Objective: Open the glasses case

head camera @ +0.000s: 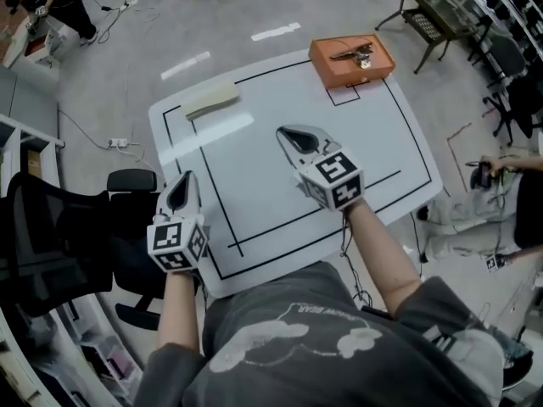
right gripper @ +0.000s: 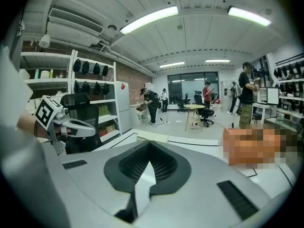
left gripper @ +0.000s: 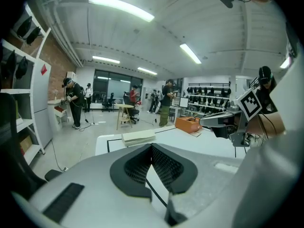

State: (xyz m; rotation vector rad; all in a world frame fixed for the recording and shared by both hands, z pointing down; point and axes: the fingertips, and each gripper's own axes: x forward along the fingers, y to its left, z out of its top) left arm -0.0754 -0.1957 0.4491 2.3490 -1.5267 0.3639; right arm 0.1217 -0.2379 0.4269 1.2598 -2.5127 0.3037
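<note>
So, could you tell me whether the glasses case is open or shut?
Shut: the cream glasses case lies flat with its halves together near the table's far left corner.

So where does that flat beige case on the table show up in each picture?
Head view: the flat beige case lies near the table's far left corner.
Left gripper view: the case sits mid-picture, just above the jaw tips.
Right gripper view: the case is mid-picture, just above the jaw tips.
Shared landmark: the white table with black lines.
</note>
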